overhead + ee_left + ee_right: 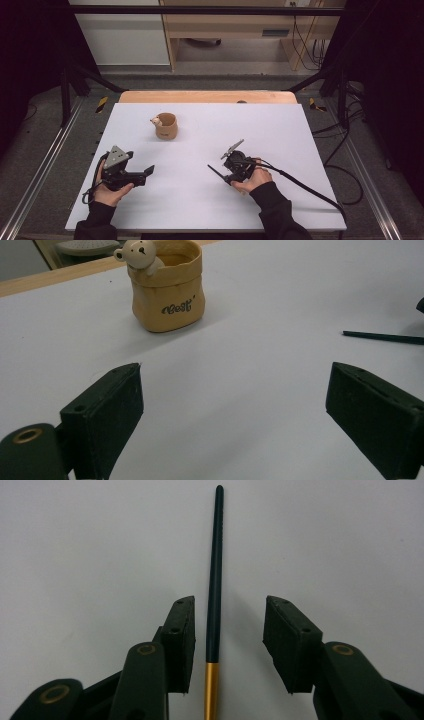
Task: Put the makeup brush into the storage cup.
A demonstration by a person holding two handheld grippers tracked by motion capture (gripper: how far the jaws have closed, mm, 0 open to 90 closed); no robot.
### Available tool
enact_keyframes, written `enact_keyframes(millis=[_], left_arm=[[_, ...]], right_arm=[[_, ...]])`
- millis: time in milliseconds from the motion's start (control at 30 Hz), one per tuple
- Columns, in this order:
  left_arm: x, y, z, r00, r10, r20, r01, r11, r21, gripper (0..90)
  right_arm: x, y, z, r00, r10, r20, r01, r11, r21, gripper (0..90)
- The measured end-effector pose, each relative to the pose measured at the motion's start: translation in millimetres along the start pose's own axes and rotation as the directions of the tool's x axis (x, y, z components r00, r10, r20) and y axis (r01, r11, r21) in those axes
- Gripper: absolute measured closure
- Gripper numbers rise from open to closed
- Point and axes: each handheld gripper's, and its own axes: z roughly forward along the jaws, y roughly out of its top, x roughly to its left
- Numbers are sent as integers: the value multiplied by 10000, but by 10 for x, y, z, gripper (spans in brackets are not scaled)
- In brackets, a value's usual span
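A slim dark pen [215,570] with a gold rear section lies flat on the white table [280,130]. My right gripper [231,605] is open and straddles it, the shaft lying closer to the left jaw, with a gap on both sides. From above, the right gripper [227,175] sits at the right of centre, the pen [215,171] poking out to its left. My left gripper [237,370] stands wide open with nothing between its jaws, near the front left [142,165]. It faces a tan paper-bag-style pot [167,287] with a small white bear figure [140,252] on its rim.
The pot [166,126] stands towards the back, left of centre. A wooden strip [207,96] runs along the table's far edge. Black cables [305,187] trail from the right gripper towards the front right corner.
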Motion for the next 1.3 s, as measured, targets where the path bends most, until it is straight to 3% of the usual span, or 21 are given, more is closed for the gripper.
enact_keyframes(millis=[667,1300], left_arm=[[-2,-9,19,10000,6,26,-6,10000,99,77],[0,-12,23,10000,-1,16,1,9999,128,77]], right_arm=[[11,-2,133,9995,-46,-325,70,9974,723,716],[44,-11,151,9994,68,-335,-37,9958,917,825]])
